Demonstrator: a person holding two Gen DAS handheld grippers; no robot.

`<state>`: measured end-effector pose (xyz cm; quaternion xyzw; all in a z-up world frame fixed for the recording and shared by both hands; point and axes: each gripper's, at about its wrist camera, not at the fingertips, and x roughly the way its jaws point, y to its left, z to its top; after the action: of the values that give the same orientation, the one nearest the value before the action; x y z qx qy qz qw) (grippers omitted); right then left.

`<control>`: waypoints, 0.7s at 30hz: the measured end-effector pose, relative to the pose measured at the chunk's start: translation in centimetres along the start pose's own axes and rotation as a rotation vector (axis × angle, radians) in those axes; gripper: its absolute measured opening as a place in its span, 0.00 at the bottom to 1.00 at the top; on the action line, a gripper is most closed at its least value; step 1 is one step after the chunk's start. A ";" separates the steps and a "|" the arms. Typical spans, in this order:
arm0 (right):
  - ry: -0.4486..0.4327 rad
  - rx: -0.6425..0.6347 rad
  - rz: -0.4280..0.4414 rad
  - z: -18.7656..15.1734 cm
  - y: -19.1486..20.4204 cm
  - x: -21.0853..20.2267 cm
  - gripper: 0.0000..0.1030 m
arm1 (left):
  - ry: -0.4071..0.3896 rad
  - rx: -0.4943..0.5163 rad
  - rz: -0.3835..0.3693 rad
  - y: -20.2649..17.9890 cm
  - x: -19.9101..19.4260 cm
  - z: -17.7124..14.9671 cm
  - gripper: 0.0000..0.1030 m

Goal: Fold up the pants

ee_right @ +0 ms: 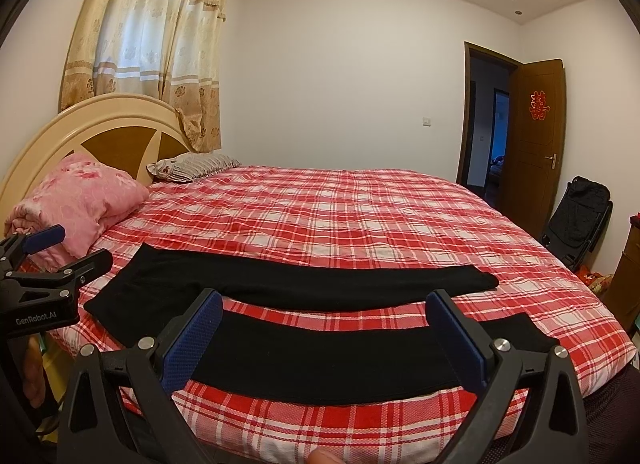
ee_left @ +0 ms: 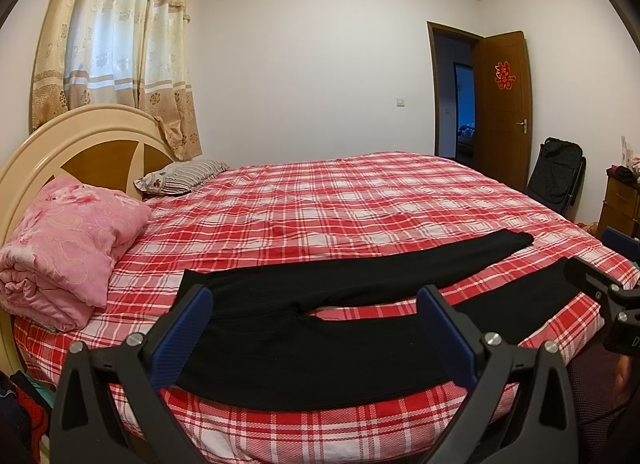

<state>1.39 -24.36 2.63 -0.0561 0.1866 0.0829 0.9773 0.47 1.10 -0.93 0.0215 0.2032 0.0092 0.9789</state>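
Note:
Black pants (ee_left: pixel 320 328) lie flat on the near part of the bed, waist to the left, two legs spread apart to the right. They also show in the right wrist view (ee_right: pixel 312 348). My left gripper (ee_left: pixel 316 304) is open and empty, held above the waist and crotch area. My right gripper (ee_right: pixel 324 310) is open and empty, held above the near leg. Each gripper shows in the other's view: the right gripper (ee_left: pixel 600 264) at the right edge, the left gripper (ee_right: pixel 76 248) at the left edge.
The bed has a red plaid sheet (ee_left: pixel 360 200). A folded pink quilt (ee_left: pixel 68 248) and a striped pillow (ee_left: pixel 184 176) lie by the headboard (ee_left: pixel 80 136). A black folding chair (ee_left: pixel 556 172) and a wooden cabinet (ee_left: pixel 620 200) stand at the right by the open door (ee_left: pixel 504 104).

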 end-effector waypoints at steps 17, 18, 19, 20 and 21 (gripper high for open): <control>0.021 -0.009 -0.003 -0.2 0.5 0.7 0.99 | 0.010 0.001 0.006 -0.2 0.2 -0.1 1.00; 0.025 -0.011 -0.003 -0.3 0.5 0.9 0.99 | 0.012 0.001 0.006 -0.2 0.4 -0.2 1.00; 0.030 -0.013 -0.004 -0.4 0.6 1.1 0.99 | 0.013 0.001 0.007 -0.2 0.4 -0.2 1.00; 0.035 -0.015 -0.005 -0.5 0.7 1.3 0.99 | 0.015 0.001 0.007 -0.1 0.5 -0.3 1.00; 0.040 -0.017 -0.006 -0.6 0.7 1.5 0.99 | 0.018 0.001 0.007 -0.1 0.6 -0.3 1.00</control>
<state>2.39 -23.52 1.48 -0.0666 0.2052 0.0804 0.9731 0.84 1.05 -1.46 0.0226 0.2120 0.0126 0.9769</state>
